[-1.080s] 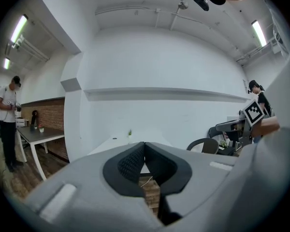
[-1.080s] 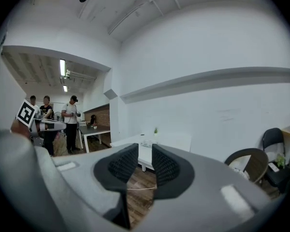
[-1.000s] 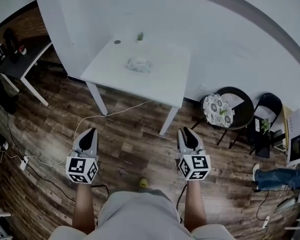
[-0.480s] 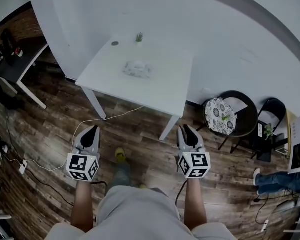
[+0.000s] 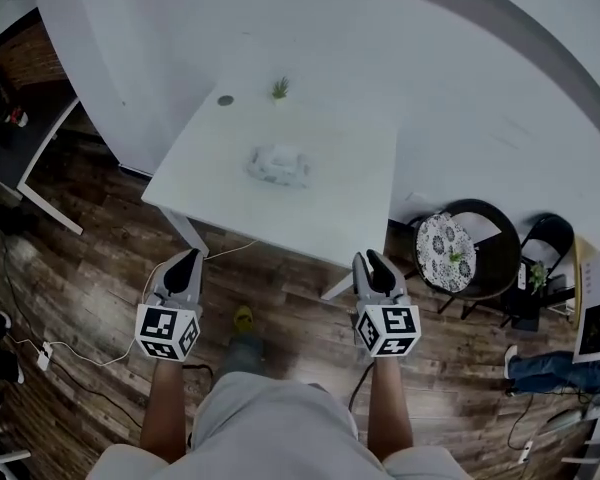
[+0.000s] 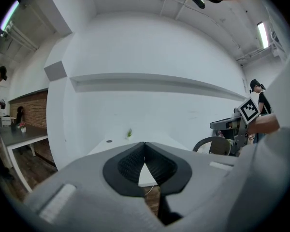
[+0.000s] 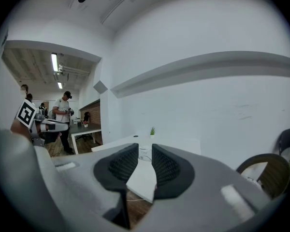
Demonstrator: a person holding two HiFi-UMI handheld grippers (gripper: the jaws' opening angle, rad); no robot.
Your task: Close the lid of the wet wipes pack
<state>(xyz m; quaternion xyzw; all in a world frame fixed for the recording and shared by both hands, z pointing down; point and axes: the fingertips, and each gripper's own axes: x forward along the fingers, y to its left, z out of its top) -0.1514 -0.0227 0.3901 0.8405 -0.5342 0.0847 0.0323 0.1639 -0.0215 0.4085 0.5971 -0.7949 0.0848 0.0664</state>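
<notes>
The wet wipes pack (image 5: 278,165) lies near the middle of the white table (image 5: 350,208), pale and small; from here I cannot tell how its lid stands. Both grippers hang over the wooden floor, short of the table's near edge and well away from the pack. My left gripper (image 5: 187,261) points at the table's left front leg, and its jaw tips meet (image 6: 145,144) with nothing between them. My right gripper (image 5: 368,260) is by the right front corner, jaws a little apart (image 7: 145,150) and empty, the table showing through the gap.
A small green plant (image 5: 280,89) and a dark round spot (image 5: 225,99) sit at the table's far edge by the white wall. Two dark chairs (image 5: 485,230) stand to the right, a black desk (image 5: 35,140) to the left. Cables (image 5: 90,328) run across the floor. Other people stand nearby (image 7: 65,111).
The table and the pack have come nearer and lower in the head view as the person walks towards them. Both grippers keep their pose ahead of the body.
</notes>
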